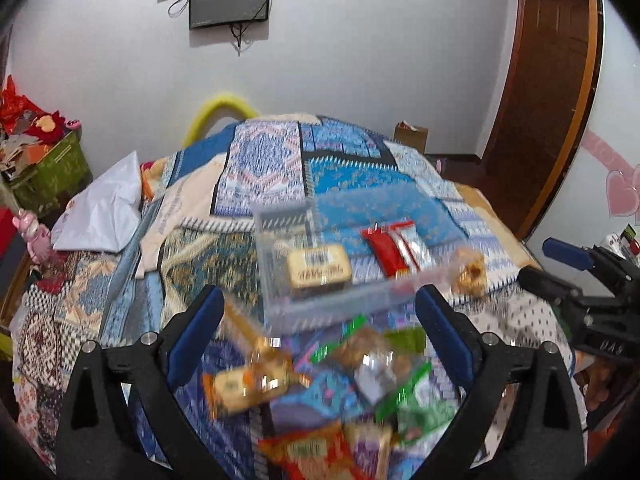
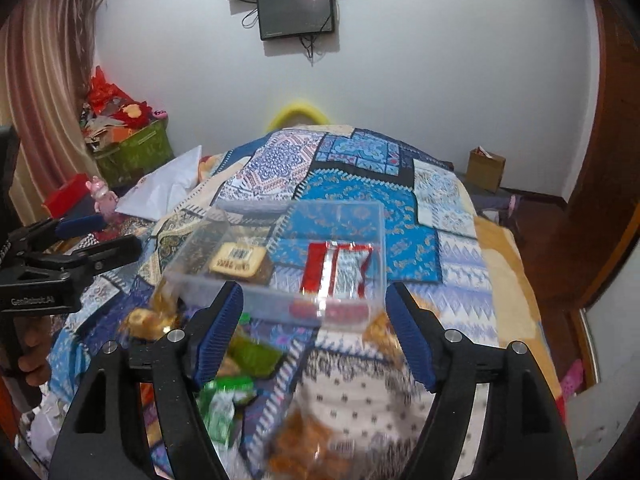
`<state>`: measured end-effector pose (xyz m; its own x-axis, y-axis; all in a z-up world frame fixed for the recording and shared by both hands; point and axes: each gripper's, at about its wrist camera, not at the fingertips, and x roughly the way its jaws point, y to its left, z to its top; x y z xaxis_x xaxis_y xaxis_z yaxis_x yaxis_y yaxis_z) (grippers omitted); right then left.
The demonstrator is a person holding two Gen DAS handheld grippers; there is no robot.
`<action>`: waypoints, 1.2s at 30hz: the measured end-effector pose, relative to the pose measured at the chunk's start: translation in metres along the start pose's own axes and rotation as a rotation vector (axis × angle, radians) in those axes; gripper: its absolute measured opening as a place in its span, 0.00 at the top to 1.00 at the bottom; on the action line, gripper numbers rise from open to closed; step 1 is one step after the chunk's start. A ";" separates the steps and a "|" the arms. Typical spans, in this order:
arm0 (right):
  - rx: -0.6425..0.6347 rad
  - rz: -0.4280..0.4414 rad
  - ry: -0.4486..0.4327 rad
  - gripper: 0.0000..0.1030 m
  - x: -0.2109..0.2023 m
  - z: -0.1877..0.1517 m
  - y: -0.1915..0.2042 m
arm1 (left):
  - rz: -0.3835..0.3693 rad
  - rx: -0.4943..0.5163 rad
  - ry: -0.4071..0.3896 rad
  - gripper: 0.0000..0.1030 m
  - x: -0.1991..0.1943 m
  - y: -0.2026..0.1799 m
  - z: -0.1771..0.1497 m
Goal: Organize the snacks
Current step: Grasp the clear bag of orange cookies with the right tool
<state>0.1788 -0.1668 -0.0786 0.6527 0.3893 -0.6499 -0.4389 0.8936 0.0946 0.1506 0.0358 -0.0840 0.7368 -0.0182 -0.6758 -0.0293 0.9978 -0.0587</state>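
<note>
A clear plastic box (image 1: 280, 304) (image 2: 276, 304) lies on the patchwork bedspread. Inside it are a tan barcoded snack (image 1: 318, 266) (image 2: 238, 262) and a red and silver packet (image 1: 396, 248) (image 2: 340, 268). Several loose snack packets (image 1: 320, 384) (image 2: 232, 380) lie on the bed in front of the box, blurred. My left gripper (image 1: 320, 328) is open and empty above the loose packets. My right gripper (image 2: 316, 320) is open and empty just short of the box's near wall; it also shows in the left wrist view (image 1: 560, 268).
A green basket (image 1: 52, 172) (image 2: 132, 152) full of items stands at the far left by a pink toy (image 2: 102, 198). A white pillow (image 1: 104, 208) lies on the bed's left. A cardboard box (image 2: 484, 168) sits on the floor at the right, near the wooden door.
</note>
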 end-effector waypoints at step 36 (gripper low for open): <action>0.083 -0.008 0.237 0.35 0.033 -0.116 -0.005 | -0.105 -0.203 0.244 0.30 0.037 0.031 -0.139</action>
<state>0.1308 -0.1844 -0.1881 0.4891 0.3275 -0.8084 -0.3754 0.9157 0.1438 0.0829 0.0577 -0.2134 0.5602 -0.1594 -0.8129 -0.1137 0.9572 -0.2661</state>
